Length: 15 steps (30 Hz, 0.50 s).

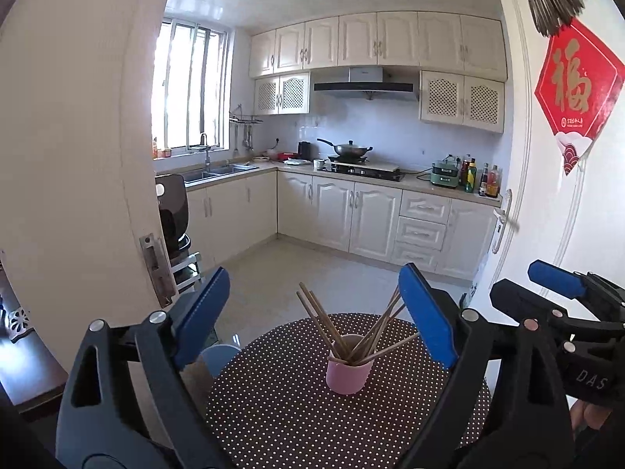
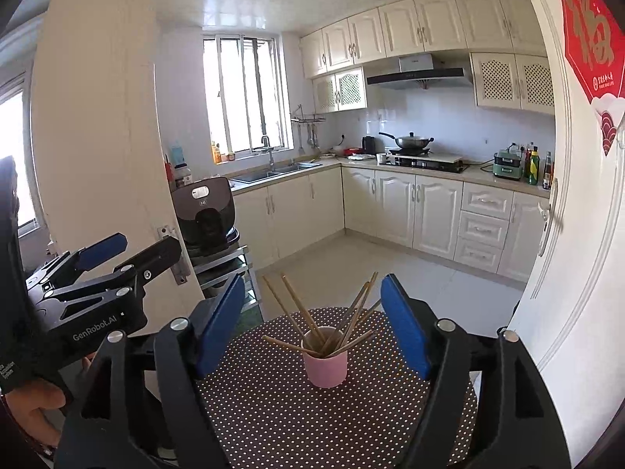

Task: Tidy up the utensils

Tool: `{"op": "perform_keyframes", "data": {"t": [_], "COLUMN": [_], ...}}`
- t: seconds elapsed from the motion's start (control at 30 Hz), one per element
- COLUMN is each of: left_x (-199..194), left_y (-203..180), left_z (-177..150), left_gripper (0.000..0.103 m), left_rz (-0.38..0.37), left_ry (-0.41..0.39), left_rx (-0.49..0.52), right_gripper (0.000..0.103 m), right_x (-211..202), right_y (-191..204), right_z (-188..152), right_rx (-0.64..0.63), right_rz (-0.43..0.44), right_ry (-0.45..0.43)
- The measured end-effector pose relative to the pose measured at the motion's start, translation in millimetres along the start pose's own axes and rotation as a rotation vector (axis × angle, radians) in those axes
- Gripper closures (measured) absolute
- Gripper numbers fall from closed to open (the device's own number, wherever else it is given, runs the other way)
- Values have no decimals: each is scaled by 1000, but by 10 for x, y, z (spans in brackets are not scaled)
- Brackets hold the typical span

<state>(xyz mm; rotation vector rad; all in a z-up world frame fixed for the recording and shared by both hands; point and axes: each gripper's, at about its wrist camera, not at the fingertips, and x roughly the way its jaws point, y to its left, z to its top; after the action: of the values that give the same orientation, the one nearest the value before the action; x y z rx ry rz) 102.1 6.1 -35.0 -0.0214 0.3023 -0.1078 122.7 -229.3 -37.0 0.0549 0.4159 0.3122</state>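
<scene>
I read both grippers as spread with nothing between the pads. The left gripper (image 1: pixel 316 320) and the right gripper (image 2: pixel 314 322) hover level, side by side, short of the pink cup (image 1: pixel 349 367). The cup stands upright on the round polka-dot table (image 1: pixel 273 410) — wooden chopsticks (image 1: pixel 320 320) fan out of it, leaning on its rim. Kitchen cabinets (image 1: pixel 375 219) lie well beyond.

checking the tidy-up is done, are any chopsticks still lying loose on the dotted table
No, every chopstick in view stands in the pink cup, and the polka-dot table around it shows nothing lying on it.
</scene>
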Motion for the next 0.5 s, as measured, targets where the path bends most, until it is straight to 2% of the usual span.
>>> {"op": "perform_keyframes", "data": {"t": [0.2,0.5], "left_x": [-15,-31], "left_y": [-75,-154], "left_z": [11,40], "left_gripper": [13,10], "left_rz": [22,30], "left_ry": [-7,-15], "left_rx": [-2,14], "right_gripper": [23,16], "right_x": [-40,-58], "right_y": [-63,-106], "right_z": [-8,-8], "right_rx": [-7,-7], "right_rz": [-12,-29], "right_ry": [-18,-29]}}
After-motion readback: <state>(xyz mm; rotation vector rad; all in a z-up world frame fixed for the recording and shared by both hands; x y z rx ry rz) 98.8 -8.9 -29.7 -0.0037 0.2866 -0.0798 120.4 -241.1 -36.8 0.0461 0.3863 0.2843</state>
